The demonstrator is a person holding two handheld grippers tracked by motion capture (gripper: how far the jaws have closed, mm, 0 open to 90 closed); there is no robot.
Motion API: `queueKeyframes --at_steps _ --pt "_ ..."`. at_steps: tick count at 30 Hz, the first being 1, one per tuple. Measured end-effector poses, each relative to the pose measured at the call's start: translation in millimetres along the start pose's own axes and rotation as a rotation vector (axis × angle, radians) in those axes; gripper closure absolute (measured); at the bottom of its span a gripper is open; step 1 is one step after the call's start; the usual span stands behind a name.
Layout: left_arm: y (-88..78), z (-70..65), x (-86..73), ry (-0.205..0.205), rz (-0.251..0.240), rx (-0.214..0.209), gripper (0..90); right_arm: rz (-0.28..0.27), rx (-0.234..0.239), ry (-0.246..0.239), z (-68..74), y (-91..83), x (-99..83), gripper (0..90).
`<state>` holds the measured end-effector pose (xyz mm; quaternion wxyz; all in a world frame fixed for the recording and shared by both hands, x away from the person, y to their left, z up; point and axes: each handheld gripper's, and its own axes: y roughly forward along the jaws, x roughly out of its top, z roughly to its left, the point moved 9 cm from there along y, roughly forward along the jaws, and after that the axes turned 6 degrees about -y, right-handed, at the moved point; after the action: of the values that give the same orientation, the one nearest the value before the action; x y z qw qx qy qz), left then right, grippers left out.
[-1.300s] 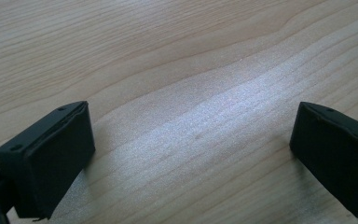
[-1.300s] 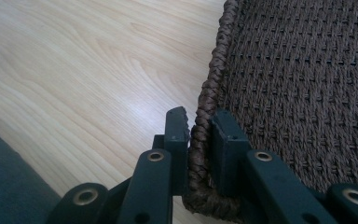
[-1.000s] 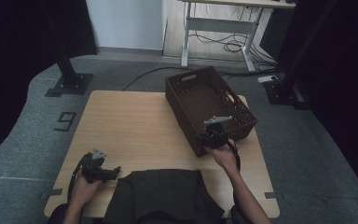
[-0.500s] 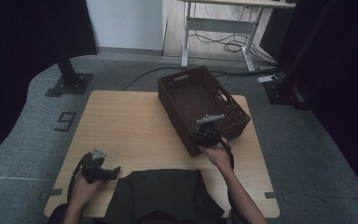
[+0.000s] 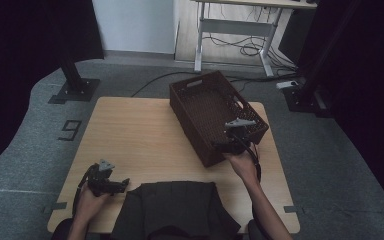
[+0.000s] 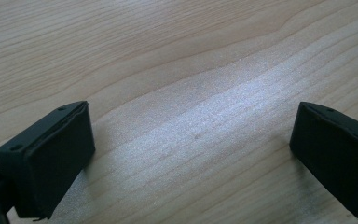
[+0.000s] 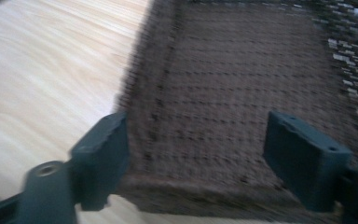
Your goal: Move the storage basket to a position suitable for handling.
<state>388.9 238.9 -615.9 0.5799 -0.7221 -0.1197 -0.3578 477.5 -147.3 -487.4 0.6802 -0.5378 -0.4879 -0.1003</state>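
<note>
1. A brown woven basket (image 5: 215,112) sits on the wooden table (image 5: 140,140), near the table's far right corner. It is turned a little, so 1 corner points at the person.
2. The right gripper (image 5: 231,143) is at the basket's near corner, just above its rim.
3. Its jaws have just been opening. They now stand wide apart, with nothing squeezed between them.
4. In the right gripper view, the right gripper (image 7: 196,158) looks over the near wall and down onto the basket (image 7: 242,84) floor. The picture is blurry. The near rim lies low between the 2 jaws, but I cannot tell if a jaw touches it.
5. The left gripper (image 5: 111,186) is near the table's near left corner, in the person's left hand (image 5: 87,202).
6. In the left gripper view, the left gripper (image 6: 191,149) has its jaws wide apart over bare wood.
7. A dark cloth (image 5: 175,210) lies at the table's near edge, between the 2 arms.
</note>
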Motion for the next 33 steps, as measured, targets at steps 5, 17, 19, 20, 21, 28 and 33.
queueKeyframes --at_steps 5,17,19,20,21,28,33 --pt "0.1 -0.4 0.0 -0.001 -0.001 0.0 0.0 0.019 -0.052 -0.017 -1.2 4.4 -6.9 15.7" --pt "-0.1 -1.6 -0.3 0.0 0.001 -0.001 0.0 0.03 -0.095 -0.02 -7.2 -2.6 -17.0 15.3" --pt "-0.1 -1.4 -0.2 0.001 0.001 0.0 0.0 0.034 -0.096 -0.009 -10.0 -4.8 -19.5 14.8" --pt "-0.1 -1.4 -0.3 0.001 0.001 0.0 0.0 0.036 -0.098 -0.009 -11.8 -6.2 -21.0 14.9" --pt "-0.1 -1.4 -0.3 0.001 0.001 0.0 0.0 0.036 -0.098 -0.009 -11.8 -6.2 -21.0 14.9" --pt "-0.1 -1.4 -0.2 0.001 0.001 -0.001 0.0 0.061 -0.178 -0.061 -26.3 -17.1 -33.0 14.9" --pt "-0.2 -1.3 -0.4 0.004 0.003 -0.001 0.0 0.066 -0.216 -0.062 -34.8 -24.0 -40.1 14.9"
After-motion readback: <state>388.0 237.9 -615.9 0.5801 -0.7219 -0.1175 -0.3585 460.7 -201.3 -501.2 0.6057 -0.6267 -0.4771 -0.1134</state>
